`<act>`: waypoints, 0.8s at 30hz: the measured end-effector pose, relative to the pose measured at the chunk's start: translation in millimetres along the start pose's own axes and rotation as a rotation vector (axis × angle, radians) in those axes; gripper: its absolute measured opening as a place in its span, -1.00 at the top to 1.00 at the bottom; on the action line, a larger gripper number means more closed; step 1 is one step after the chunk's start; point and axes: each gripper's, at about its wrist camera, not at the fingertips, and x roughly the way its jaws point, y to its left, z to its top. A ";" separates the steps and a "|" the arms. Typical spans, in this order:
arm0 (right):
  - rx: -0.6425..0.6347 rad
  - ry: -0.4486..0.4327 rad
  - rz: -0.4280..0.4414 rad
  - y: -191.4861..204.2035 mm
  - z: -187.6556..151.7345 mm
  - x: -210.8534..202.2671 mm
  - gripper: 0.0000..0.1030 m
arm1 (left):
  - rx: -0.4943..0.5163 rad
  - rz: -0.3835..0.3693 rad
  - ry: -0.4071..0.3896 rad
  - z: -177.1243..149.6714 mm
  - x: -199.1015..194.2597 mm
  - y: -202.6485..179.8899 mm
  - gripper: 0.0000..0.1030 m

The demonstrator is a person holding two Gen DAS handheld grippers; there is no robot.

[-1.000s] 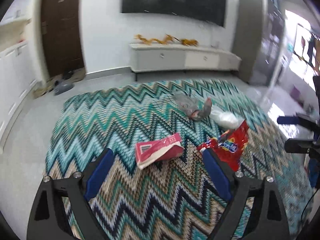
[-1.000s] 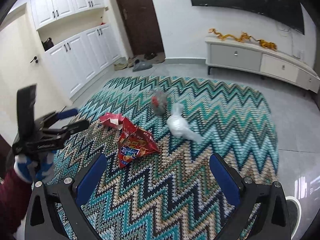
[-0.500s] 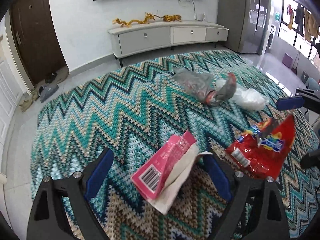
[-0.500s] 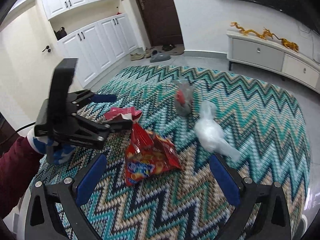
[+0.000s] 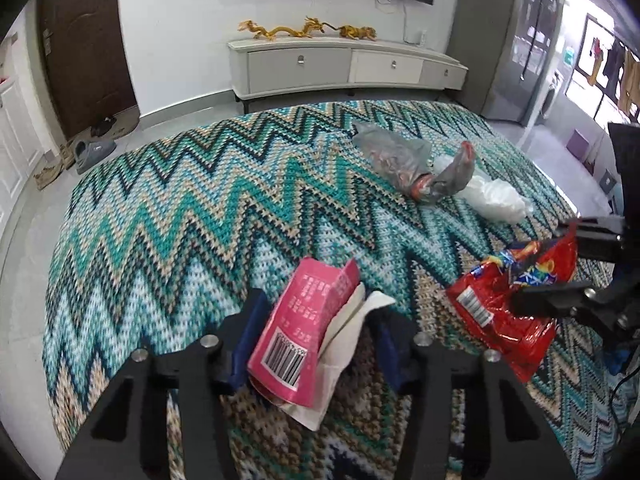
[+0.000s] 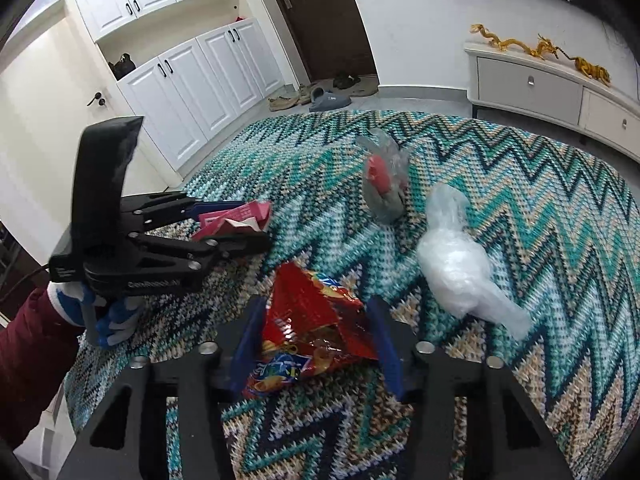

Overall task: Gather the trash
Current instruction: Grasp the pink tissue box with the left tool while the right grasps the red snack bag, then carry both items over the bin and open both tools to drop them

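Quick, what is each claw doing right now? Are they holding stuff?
Left claw: closed on the pink packet.
Right claw: closed on the red snack bag.

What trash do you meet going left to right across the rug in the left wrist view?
Pink packet between the left jaws → grey plastic bag → red snack bag between the right jaws. The white plastic bag overlaps the grey one, so it is left out.
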 end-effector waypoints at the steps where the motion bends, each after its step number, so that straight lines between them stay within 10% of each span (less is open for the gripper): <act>1: 0.003 0.000 0.000 -1.8 -2.3 -3.0 0.24 | -0.018 0.003 -0.005 -3.1 -4.7 -1.1 0.12; 2: 0.006 -0.002 -0.002 -3.4 -4.7 -7.9 0.26 | -0.029 0.003 -0.010 -5.8 -8.9 -3.0 0.36; 24: 0.026 -0.216 -0.120 -13.8 -77.3 -199.0 0.31 | -0.084 0.098 -0.190 -45.6 -166.0 -90.7 0.36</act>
